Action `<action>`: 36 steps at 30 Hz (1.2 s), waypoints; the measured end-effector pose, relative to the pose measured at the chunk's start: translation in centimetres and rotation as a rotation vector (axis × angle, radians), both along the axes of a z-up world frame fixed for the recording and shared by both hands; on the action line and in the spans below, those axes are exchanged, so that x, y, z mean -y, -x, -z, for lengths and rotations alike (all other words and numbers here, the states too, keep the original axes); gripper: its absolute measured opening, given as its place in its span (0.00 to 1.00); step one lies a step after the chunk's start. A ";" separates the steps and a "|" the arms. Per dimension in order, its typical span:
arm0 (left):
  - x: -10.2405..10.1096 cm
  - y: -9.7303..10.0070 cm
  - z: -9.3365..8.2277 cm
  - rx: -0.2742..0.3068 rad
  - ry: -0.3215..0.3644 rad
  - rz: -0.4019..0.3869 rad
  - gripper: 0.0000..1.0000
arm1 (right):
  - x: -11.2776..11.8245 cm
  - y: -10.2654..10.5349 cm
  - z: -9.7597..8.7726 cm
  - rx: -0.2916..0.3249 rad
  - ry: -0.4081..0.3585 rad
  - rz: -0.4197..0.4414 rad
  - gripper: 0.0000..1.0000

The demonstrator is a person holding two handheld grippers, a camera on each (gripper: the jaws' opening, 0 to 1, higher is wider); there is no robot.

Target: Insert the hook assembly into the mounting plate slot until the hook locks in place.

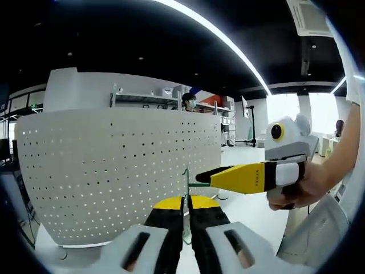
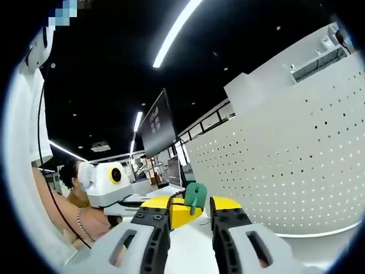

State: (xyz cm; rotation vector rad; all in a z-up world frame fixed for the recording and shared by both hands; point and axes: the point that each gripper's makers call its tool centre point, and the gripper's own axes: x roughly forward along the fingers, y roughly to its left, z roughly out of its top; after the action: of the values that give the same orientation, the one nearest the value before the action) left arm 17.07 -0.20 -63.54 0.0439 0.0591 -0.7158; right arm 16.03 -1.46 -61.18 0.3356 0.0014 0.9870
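My left gripper (image 1: pixel 185 206) is shut on a thin mounting plate (image 1: pixel 185 185), seen edge-on and rising upright from between its yellow-tipped jaws. From the right, a hand brings in my right gripper (image 1: pixel 203 174), its tips shut on a small green hook assembly (image 1: pixel 195 184) that meets the plate's edge. In the right gripper view the green hook (image 2: pixel 194 197) sits between my right gripper's (image 2: pixel 191 206) jaws, just above the yellow tip of the left gripper (image 2: pixel 174 216). Whether the hook sits in the slot is hidden.
A large white perforated panel (image 1: pixel 114 171) stands close behind the work, curving across the right gripper view (image 2: pixel 296 165) too. A person's arm (image 2: pixel 63 211) holds the left gripper. Another person (image 1: pixel 189 103) stands behind the panel near shelving (image 1: pixel 142 98).
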 end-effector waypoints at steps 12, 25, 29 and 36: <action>0.2 0.0 -0.2 0.000 0.004 0.001 0.02 | -0.3 -0.3 0.1 -0.009 -0.010 0.009 0.12; 0.5 -0.1 -0.3 -0.001 0.020 0.001 0.02 | -0.5 -0.6 0.4 -0.011 0.003 0.022 0.03; 0.4 -0.2 -0.3 -0.003 0.020 -0.003 0.02 | -0.3 -0.7 0.2 -0.007 -0.001 0.030 0.03; 0.5 -0.2 -0.4 -0.001 0.022 -0.008 0.02 | -0.4 -0.8 0.4 -0.013 0.006 0.038 0.03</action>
State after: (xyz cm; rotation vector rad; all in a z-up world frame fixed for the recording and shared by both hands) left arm 17.26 -0.74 -63.17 0.0220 0.0518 -0.7082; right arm 16.88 -1.07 -61.60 0.3350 0.0101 0.9466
